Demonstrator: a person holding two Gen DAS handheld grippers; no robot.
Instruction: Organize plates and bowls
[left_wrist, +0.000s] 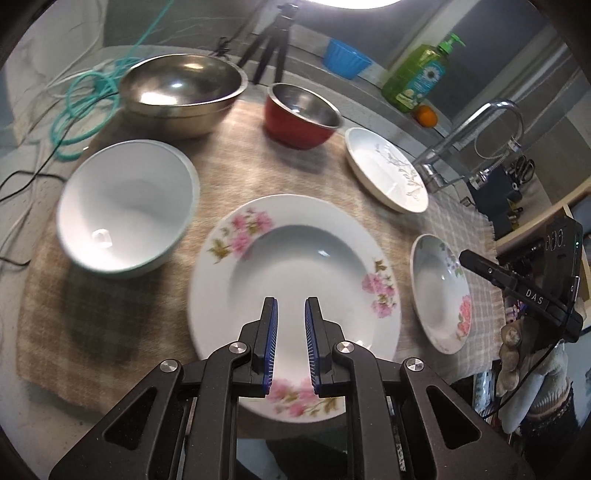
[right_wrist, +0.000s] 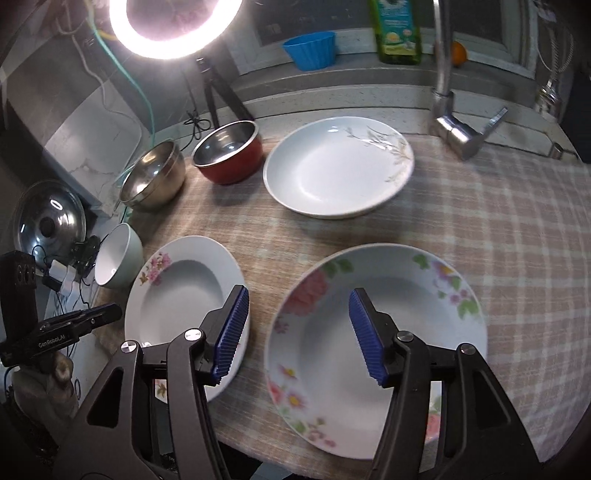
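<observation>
Plates (right_wrist: 376, 332) and bowls (left_wrist: 127, 206) on checked cloth (right_wrist: 498, 221), faucet (right_wrist: 454, 122) behind

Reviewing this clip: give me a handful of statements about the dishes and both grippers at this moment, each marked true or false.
1. The right gripper is open with nothing between its pads. True.
2. The red bowl sits inside the large steel bowl. False: they stand side by side on the checked cloth.
3. The left gripper is clamped on the pink-flowered plate. False: its jaws are shut on nothing, above the plate.
4. No plates are stacked yet. True.
5. The white bowl holds food. False: it looks empty.
</observation>
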